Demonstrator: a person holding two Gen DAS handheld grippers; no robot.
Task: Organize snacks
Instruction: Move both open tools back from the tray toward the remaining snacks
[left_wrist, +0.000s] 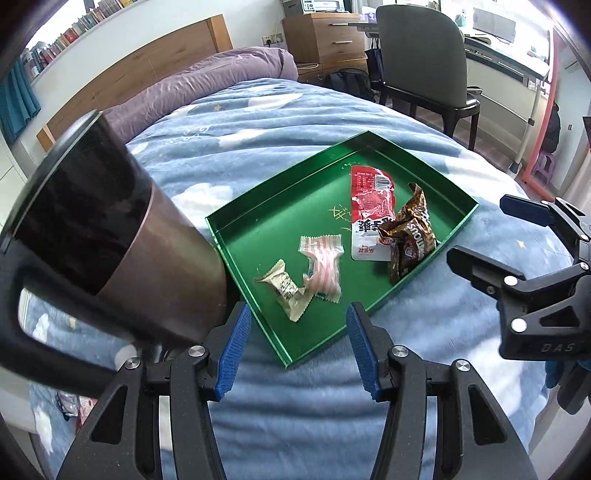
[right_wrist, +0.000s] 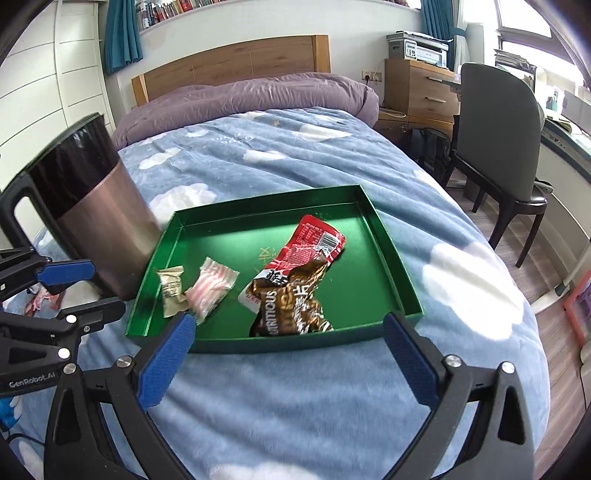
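Note:
A green tray (left_wrist: 288, 173) (right_wrist: 266, 201) lies on the blue cloud-print bed. In it are a red packet (left_wrist: 371, 206) (right_wrist: 314, 243), a crumpled brown packet (left_wrist: 410, 236) (right_wrist: 291, 299) partly on top of it, a pink striped candy (left_wrist: 323, 266) (right_wrist: 214, 284) and a beige candy (left_wrist: 284, 288) (right_wrist: 171, 290). My left gripper (left_wrist: 299, 350) (right_wrist: 85, 291) hovers open over the tray's near corner, holding nothing. My right gripper (right_wrist: 288, 354) (left_wrist: 495, 236) stands wide open before the tray's near wall, with nothing between its pads.
A tall bronze and black container with a black handle (left_wrist: 110, 229) (right_wrist: 99, 221) stands against the tray's left side. Loose pink wrappers (left_wrist: 70, 402) (right_wrist: 40, 299) lie on the bed behind it. A purple duvet (right_wrist: 240, 96) lies at the headboard. A grey chair (right_wrist: 498, 147) stands beside the bed.

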